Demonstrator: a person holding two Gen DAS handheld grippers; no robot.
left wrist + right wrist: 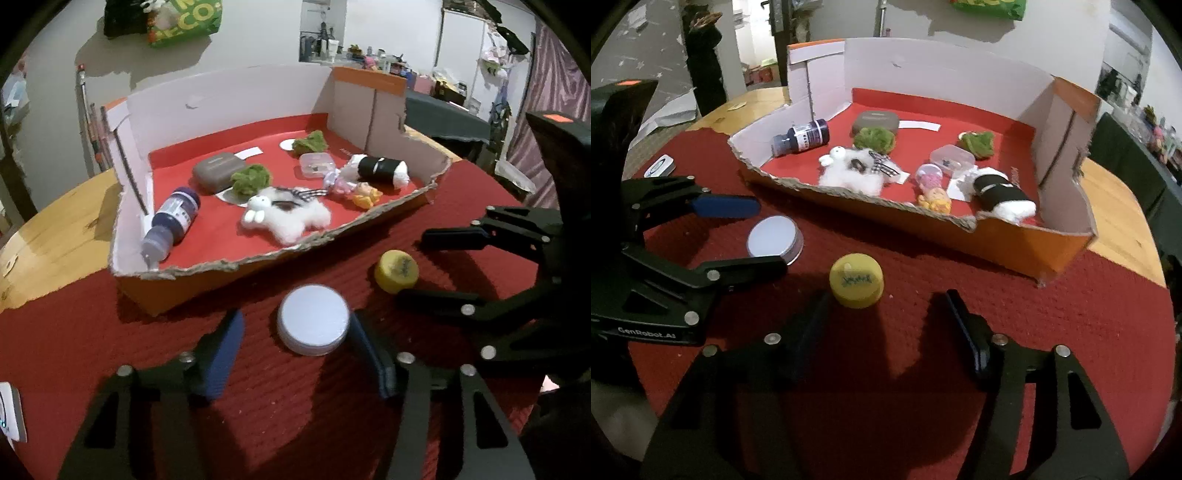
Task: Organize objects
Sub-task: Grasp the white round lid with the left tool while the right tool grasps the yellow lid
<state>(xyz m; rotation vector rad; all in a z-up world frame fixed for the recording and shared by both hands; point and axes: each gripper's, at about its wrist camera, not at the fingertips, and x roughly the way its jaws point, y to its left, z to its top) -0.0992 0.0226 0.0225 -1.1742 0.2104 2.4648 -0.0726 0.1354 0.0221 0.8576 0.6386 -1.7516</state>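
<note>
I've got the left gripper (295, 354) straddling the round white tin (313, 319), jaws spread, right pad near touching, left pad w/ a gap, so not pinching yet. Right gripper (886, 332) is spread too, yellow cap (856, 279) just past its left finger, off-centre. Both sit on the red cloth (1071, 314), near side of the cardboard box (1015, 236). I'd centre each before squeezing, then lift clear over the torn near wall. Grippers are close together; box has free room mid-floor.
</note>
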